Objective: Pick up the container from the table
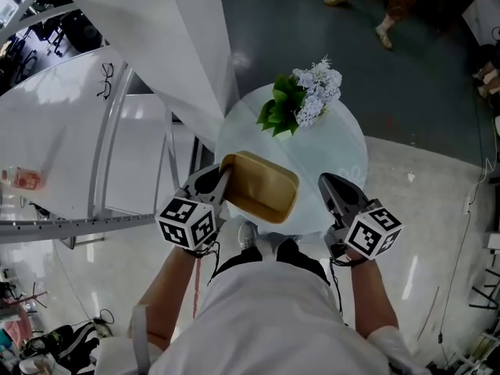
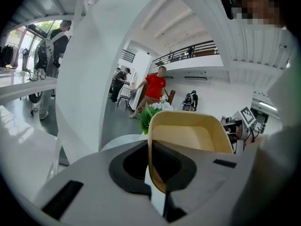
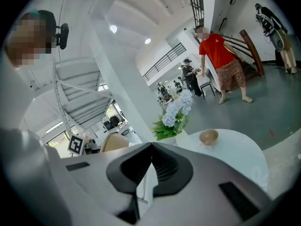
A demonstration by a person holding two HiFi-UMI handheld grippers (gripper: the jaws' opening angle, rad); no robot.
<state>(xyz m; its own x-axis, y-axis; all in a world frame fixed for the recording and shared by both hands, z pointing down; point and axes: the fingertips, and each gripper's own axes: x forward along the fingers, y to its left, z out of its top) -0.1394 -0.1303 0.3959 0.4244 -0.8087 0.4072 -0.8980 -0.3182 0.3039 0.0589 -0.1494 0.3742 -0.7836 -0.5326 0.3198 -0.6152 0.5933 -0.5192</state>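
Firmly closed, the fingers (image 2: 129, 166) of the left gripper (image 2: 151, 147) pinch the near wall of the tan container (image 2: 188, 132), one pad inside the rim and one outside. In the head view this left gripper (image 1: 225, 184) sits at the container's (image 1: 262, 186) nine o'clock edge. The container is an empty, rounded rectangular tub, tilted, over the six o'clock part of the round white tabletop (image 1: 344, 143). Whether its base touches the tabletop I cannot tell.

The right gripper (image 3: 151, 147) has its fingers (image 3: 167, 166) pressed together at the tips with nothing between them. In the head view the right gripper (image 1: 328, 182) is at the container's three o'clock, apart from it, and from its own view the container (image 3: 115, 142) shows only as a tan edge at ten o'clock of the tips.

A bunch of pale flowers with green leaves (image 1: 301, 96) stands at the tabletop's twelve o'clock. A small tan bowl (image 3: 209, 136) rests on the tabletop (image 3: 235, 149) at about two o'clock of the right fingertips. Beyond, on the dark floor (image 1: 406, 76), a person in a red shirt (image 3: 216, 51) is at one o'clock.
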